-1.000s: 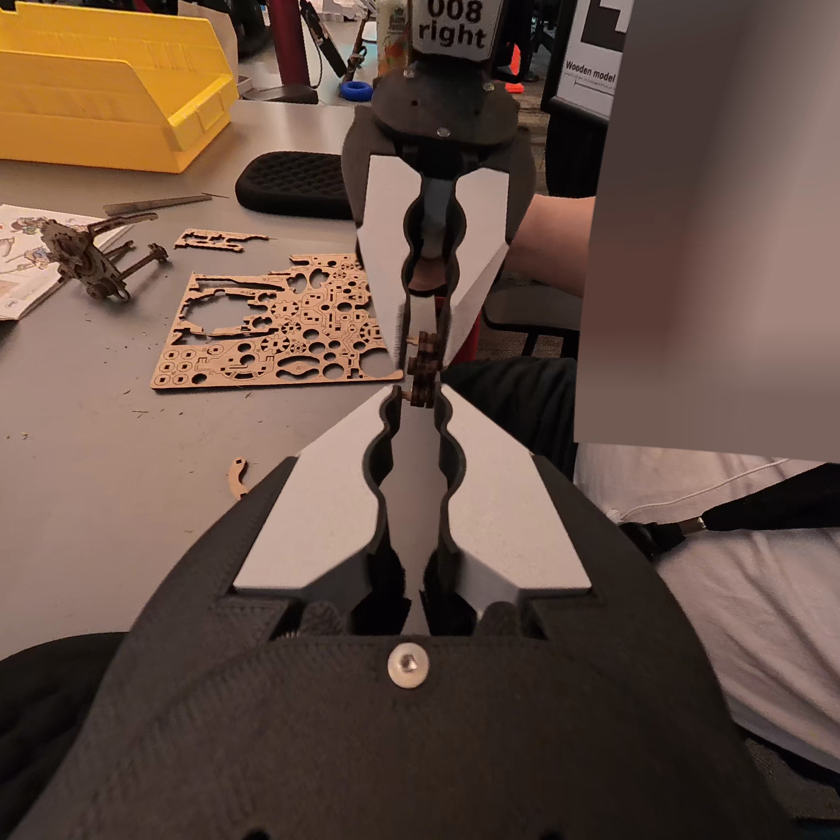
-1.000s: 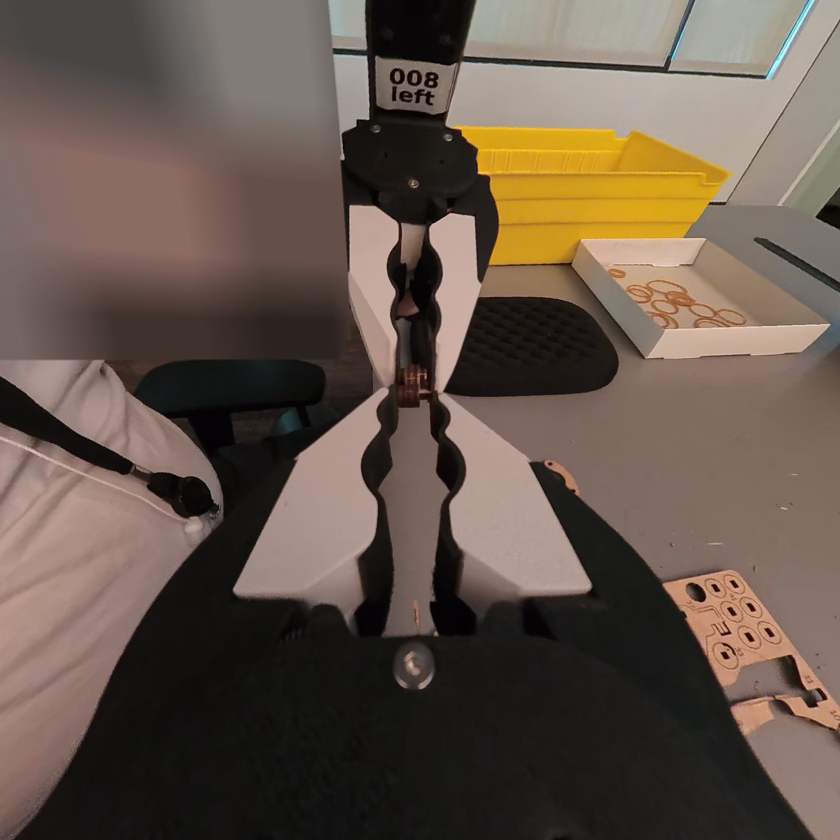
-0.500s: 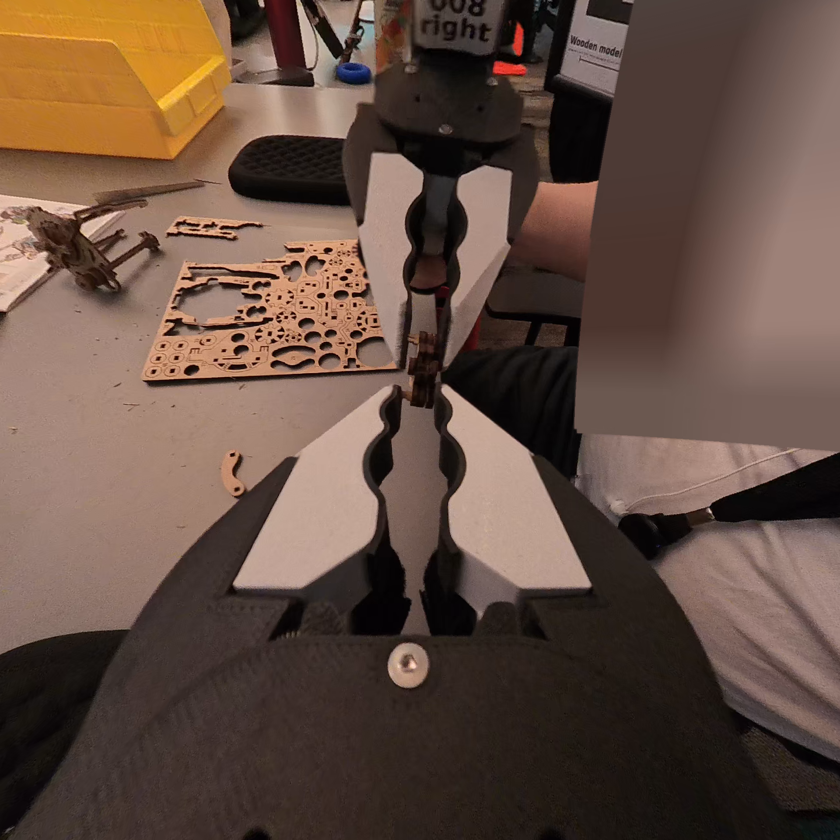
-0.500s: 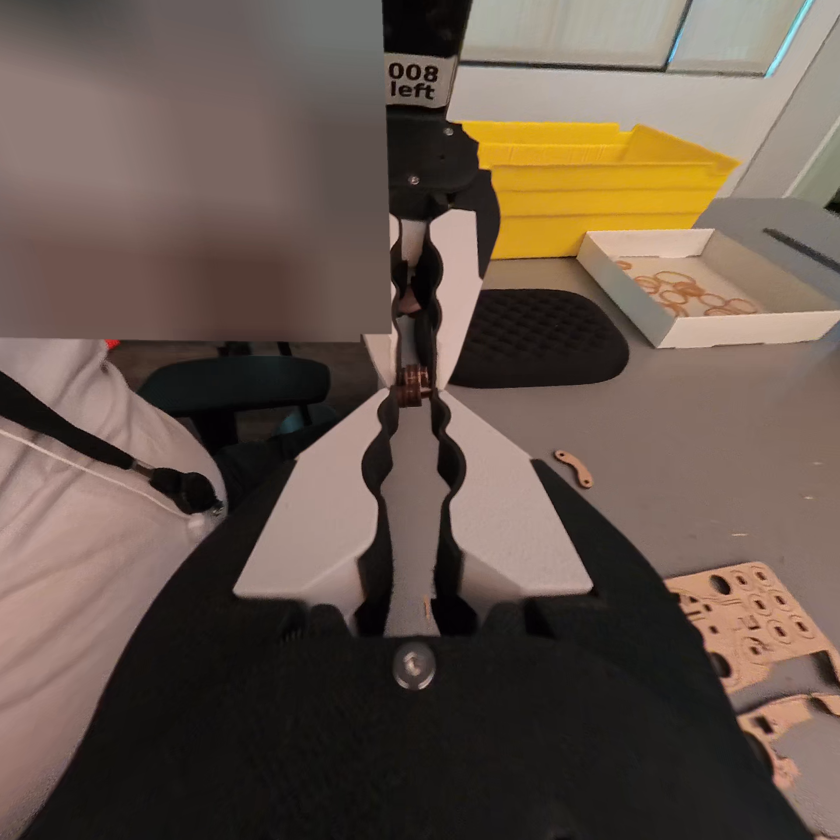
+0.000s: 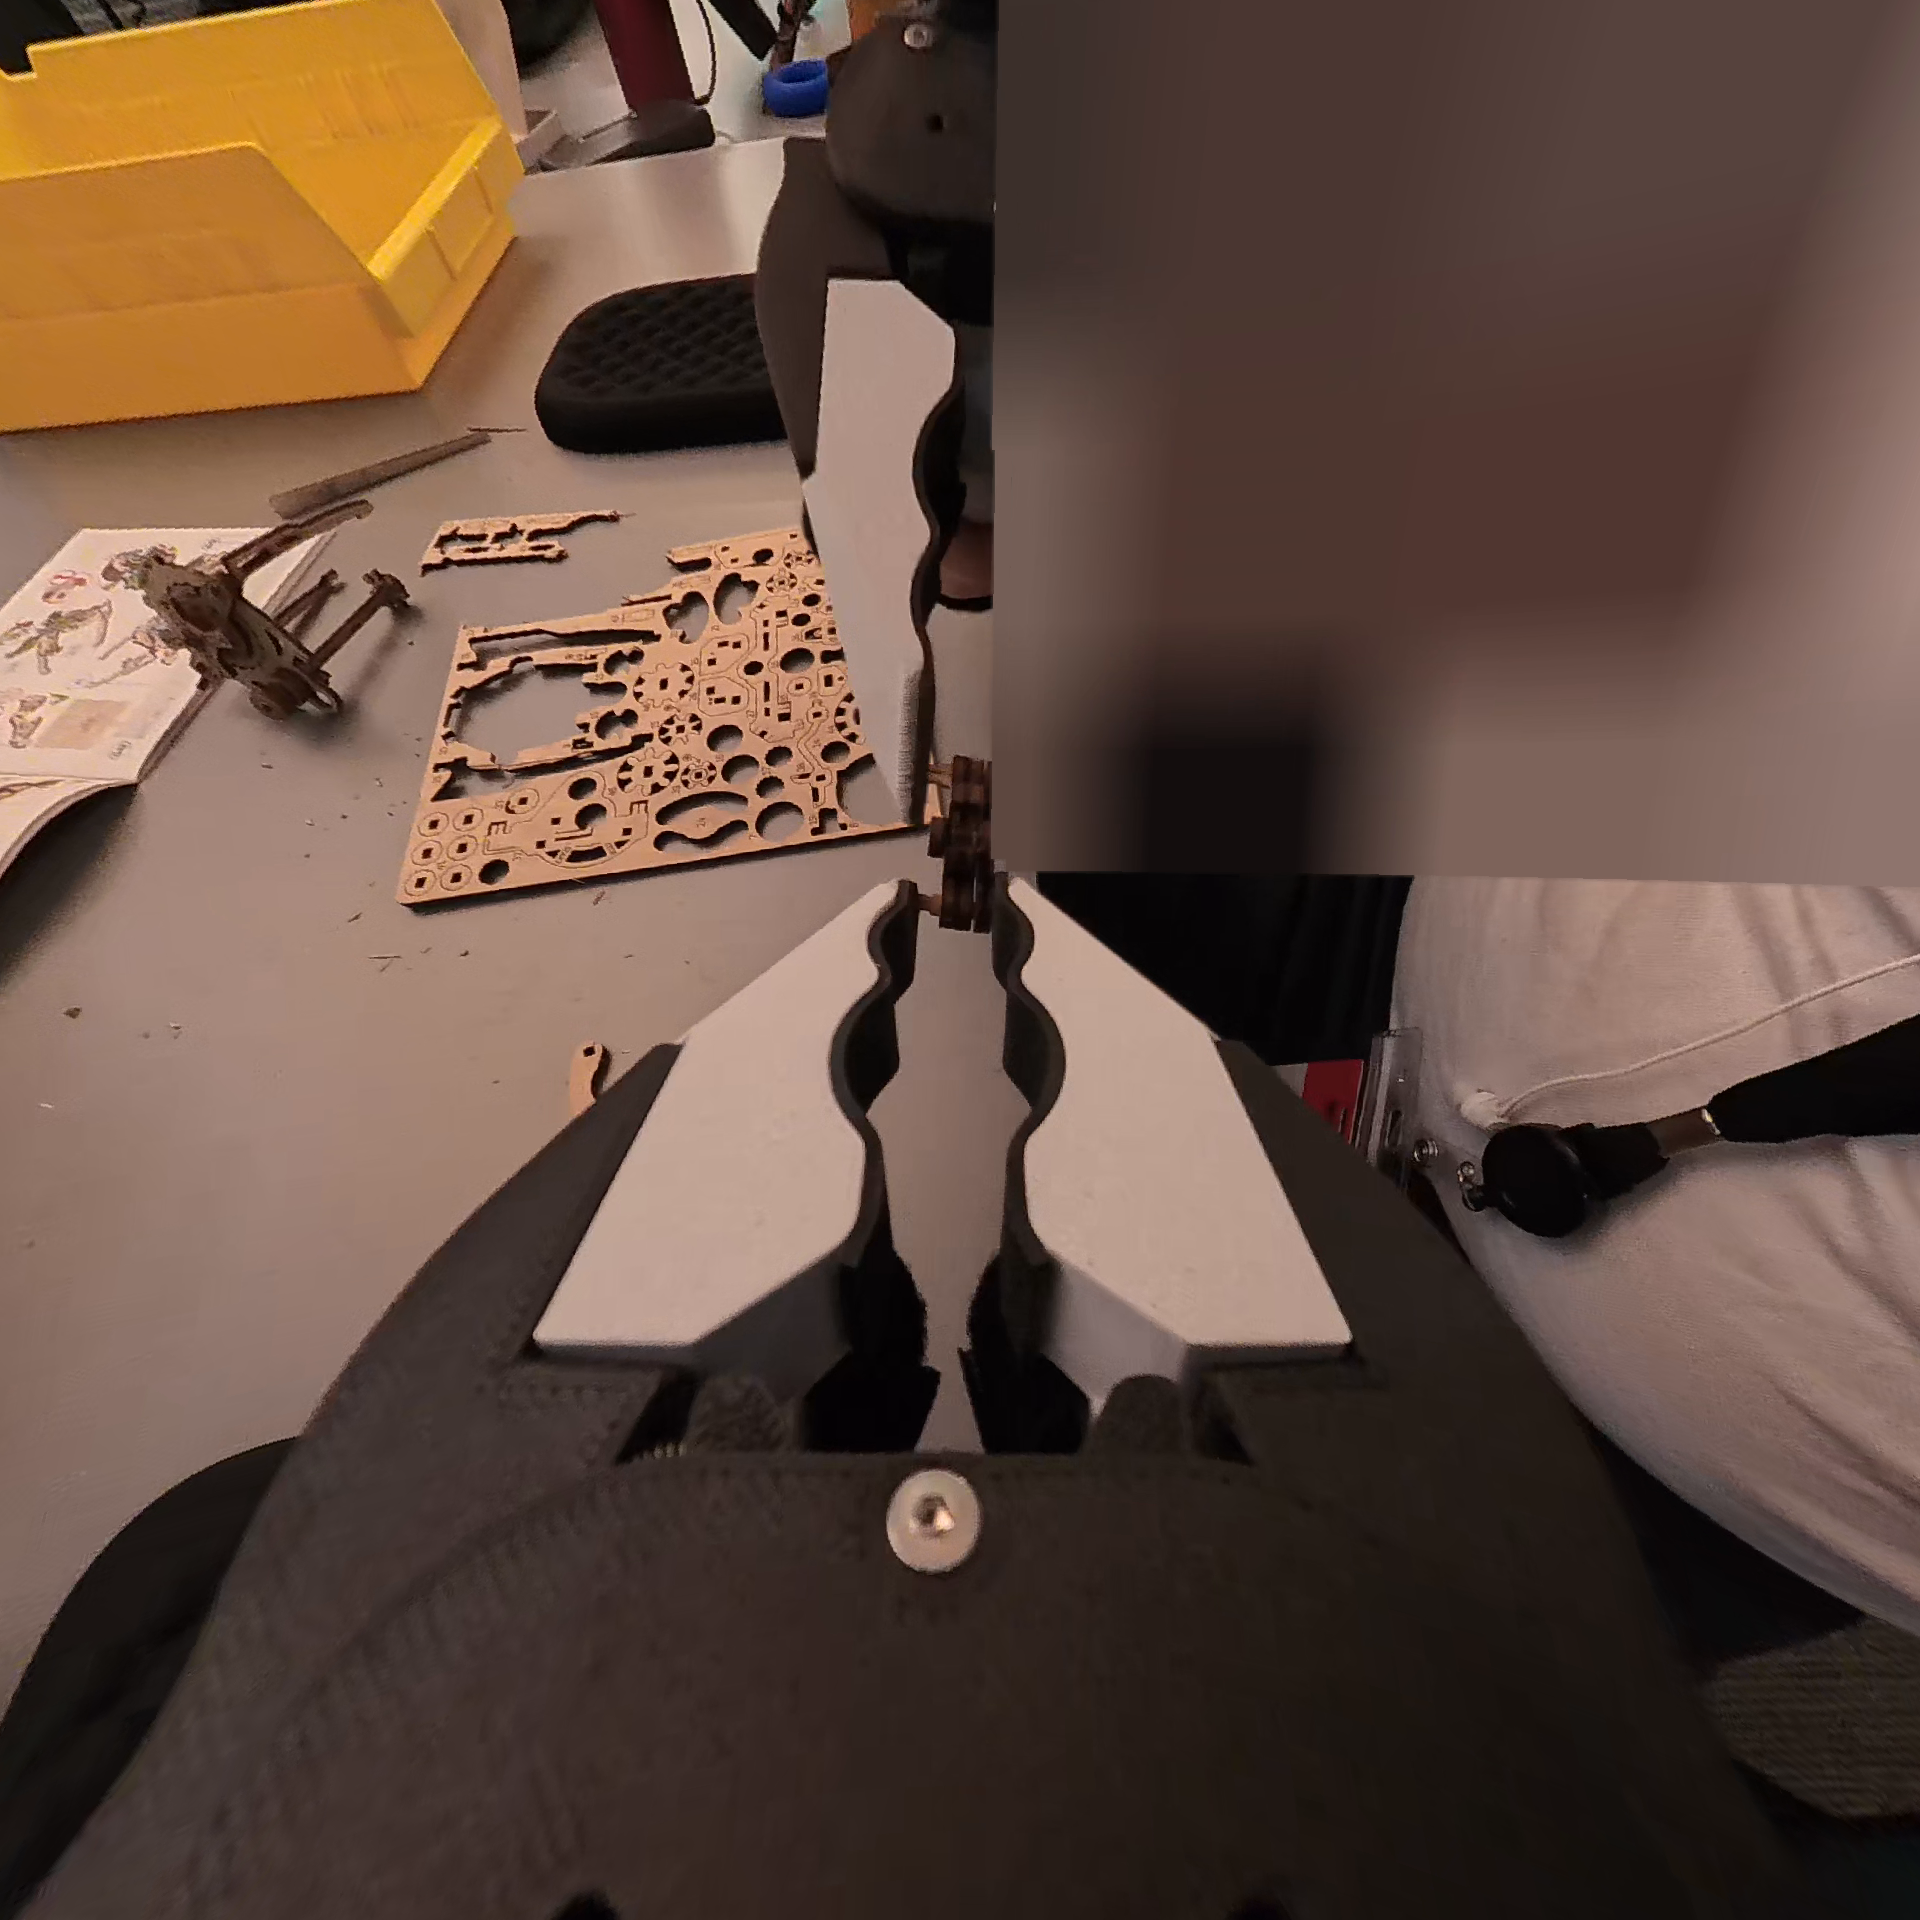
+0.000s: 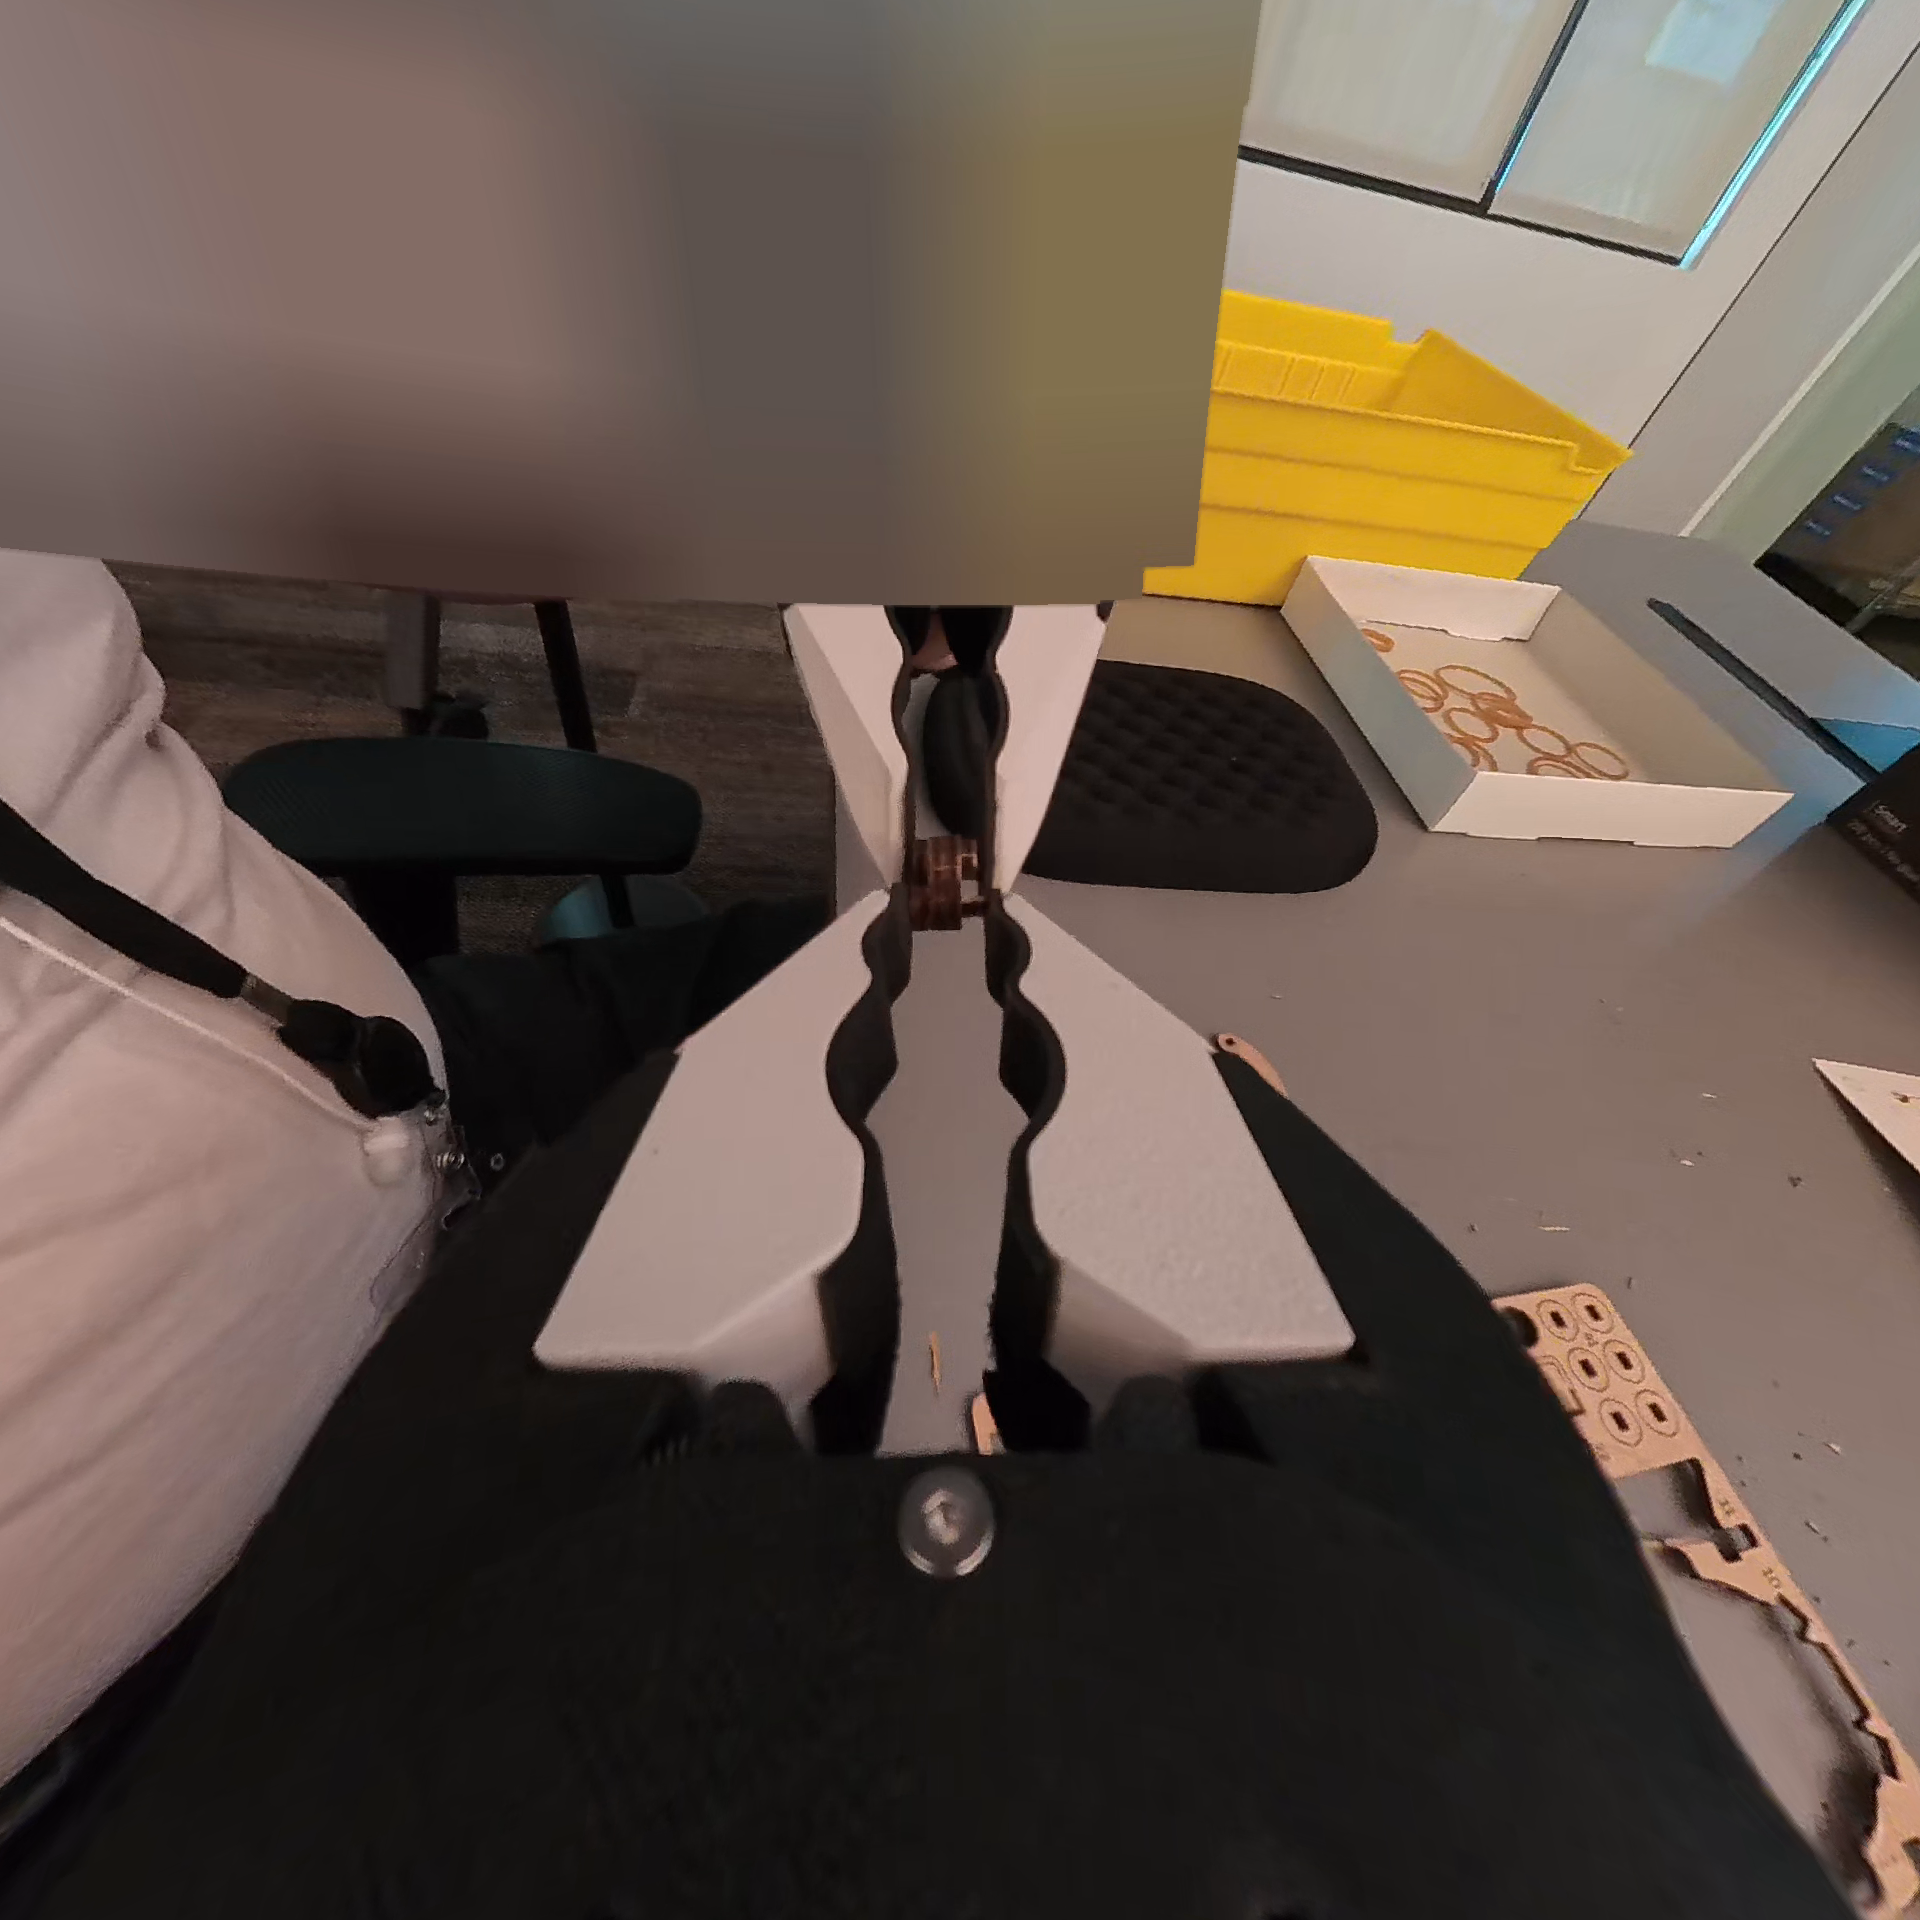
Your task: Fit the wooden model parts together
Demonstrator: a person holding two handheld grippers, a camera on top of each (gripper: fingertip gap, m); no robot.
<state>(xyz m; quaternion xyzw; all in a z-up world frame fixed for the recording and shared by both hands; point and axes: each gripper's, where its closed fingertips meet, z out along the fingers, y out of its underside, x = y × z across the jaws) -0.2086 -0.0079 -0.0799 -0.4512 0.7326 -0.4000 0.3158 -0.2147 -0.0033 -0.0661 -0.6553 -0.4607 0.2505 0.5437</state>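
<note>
While both grippers are meeting tip to tip at frame centre, the parts are being mated.
Left gripper (image 5: 954,891) and right gripper (image 6: 940,906) are each pinching the gear stack (image 5: 962,844); next likely needs a straight, aligned push.

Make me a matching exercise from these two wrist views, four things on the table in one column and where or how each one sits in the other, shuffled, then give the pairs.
Things:
1. yellow bin
2. laser-cut wooden sheet
3. white tray
4. small wooden gear piece

Places or states:
A. holds loose tan rings
B. lies flat on the grey table, many parts already punched out
C. held in the air between the tips of the left hand-held gripper and the right hand-held gripper
D. stands at the far edge of the table, behind the black mesh pad

Pairs: 1-D, 2-B, 3-A, 4-C
</note>
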